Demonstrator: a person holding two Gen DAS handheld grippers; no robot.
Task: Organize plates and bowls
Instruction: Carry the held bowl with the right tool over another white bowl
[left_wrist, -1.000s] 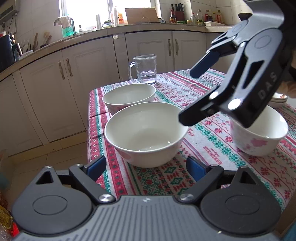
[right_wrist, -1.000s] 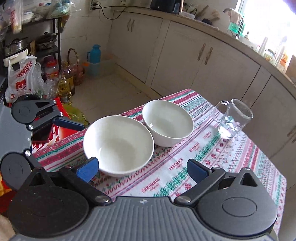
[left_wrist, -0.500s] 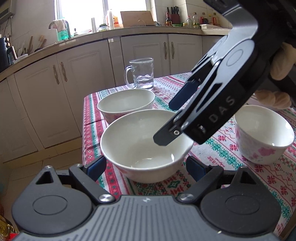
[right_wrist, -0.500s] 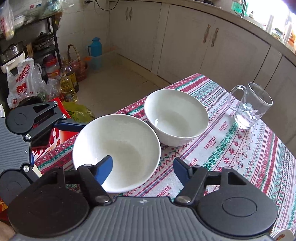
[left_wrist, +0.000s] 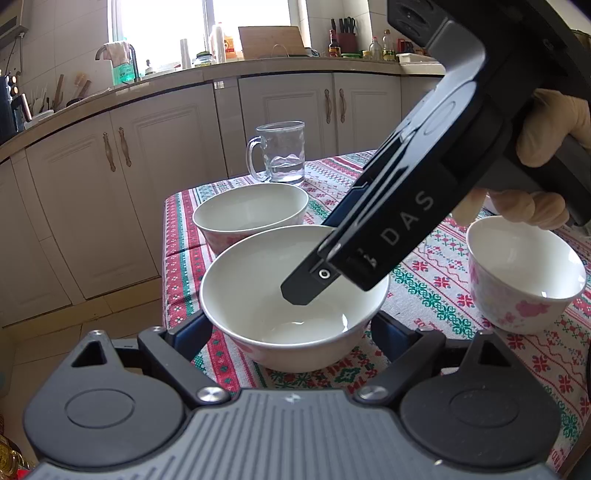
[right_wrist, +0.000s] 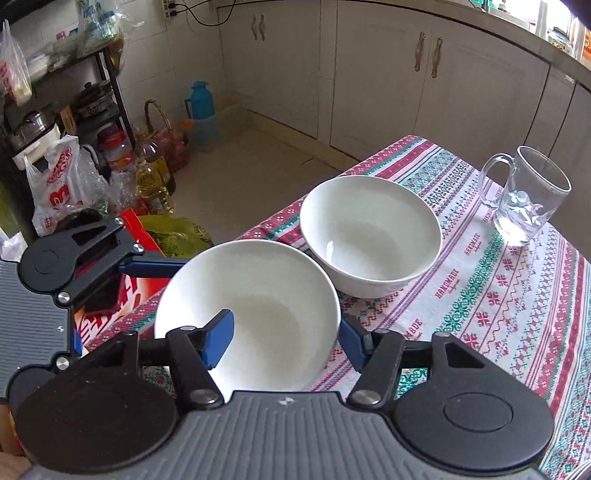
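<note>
A large white bowl sits near the table's corner; it also shows in the right wrist view. My left gripper is open, its fingers on either side of the bowl's base. My right gripper is open and straddles the bowl's rim, one finger inside and one outside; it reaches down into the bowl in the left wrist view. A second white bowl stands just behind it. A small floral bowl sits to the right.
A glass mug with a little water stands at the far end of the patterned tablecloth; it also shows in the right wrist view. The table edge runs close to the near bowl. Bags and bottles sit on the floor beyond.
My right gripper has come down from above the table onto the near bowl, one finger now inside the rim. My left gripper has moved in so its fingers flank the bowl.
</note>
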